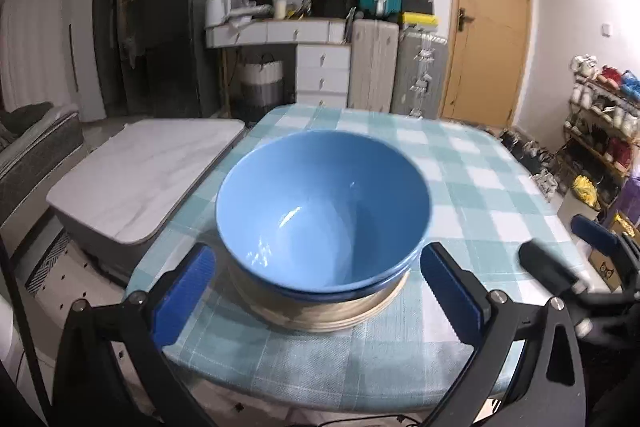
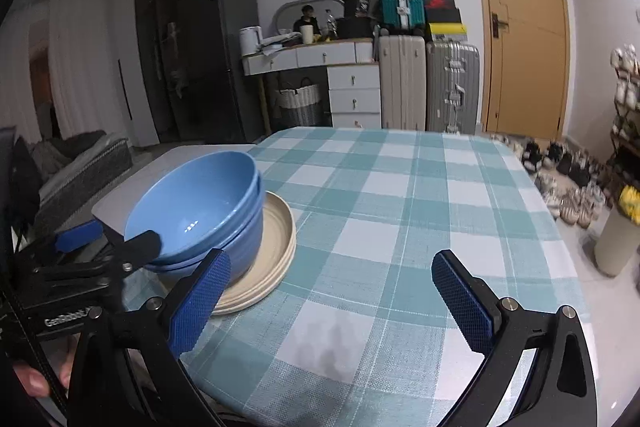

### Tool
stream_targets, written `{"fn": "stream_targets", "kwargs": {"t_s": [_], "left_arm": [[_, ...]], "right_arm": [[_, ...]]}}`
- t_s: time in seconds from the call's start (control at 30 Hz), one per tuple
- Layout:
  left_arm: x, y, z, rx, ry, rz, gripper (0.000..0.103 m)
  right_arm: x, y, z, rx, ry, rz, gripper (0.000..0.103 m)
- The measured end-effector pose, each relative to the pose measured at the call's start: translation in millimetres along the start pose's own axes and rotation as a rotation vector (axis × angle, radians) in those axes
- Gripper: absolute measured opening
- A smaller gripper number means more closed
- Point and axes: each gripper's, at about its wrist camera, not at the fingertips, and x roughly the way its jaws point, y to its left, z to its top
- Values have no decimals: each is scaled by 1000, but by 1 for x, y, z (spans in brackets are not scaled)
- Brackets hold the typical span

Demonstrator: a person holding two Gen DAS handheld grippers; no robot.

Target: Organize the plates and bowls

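Observation:
A stack of blue bowls [image 1: 320, 203] sits nested on a stack of beige plates [image 1: 320, 315] near the front left of the checked table [image 1: 480, 187]. My left gripper [image 1: 318, 253] is open, its blue pads flanking the lower bowls close on both sides. The right wrist view shows the bowls [image 2: 200, 203] and plates [image 2: 276, 239] at the left, with the left gripper [image 2: 114, 239] at the bowls' near side. My right gripper [image 2: 332, 291] is wide open over bare tablecloth [image 2: 400, 207], to the right of the plates, with nothing between its fingers. It also shows at the right edge [image 1: 564, 247].
A low white-topped table [image 1: 136, 171] stands just left of the checked table. Shoes and a shoe rack [image 1: 600, 115] line the right side. Suitcases [image 2: 452, 87], drawers and a door stand at the back wall. Part of a hand [image 2: 36, 381] shows at the bottom left.

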Motion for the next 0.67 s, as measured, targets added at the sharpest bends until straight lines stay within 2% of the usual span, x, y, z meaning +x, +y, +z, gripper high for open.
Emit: {"fn": "stream_targets", "kwargs": {"t_s": [0.07, 0.13, 0.33, 0.53, 0.67], "left_arm": [[-3, -2, 0, 2, -11, -6, 103], [0, -2, 1, -5, 10, -28, 103], [4, -4, 2, -9, 28, -20, 103], [3, -3, 1, -17, 20, -32, 103], [-1, -2, -1, -17, -19, 42, 103]], "right_arm": [[-2, 8, -2, -53, -11, -8, 102], [-5, 13, -5, -89, -24, -18, 102], [-5, 14, -10, -126, -21, -47, 102], [-5, 1, -8, -74, -22, -60, 102], [-2, -11, -8, -19, 0, -57, 102]]}}
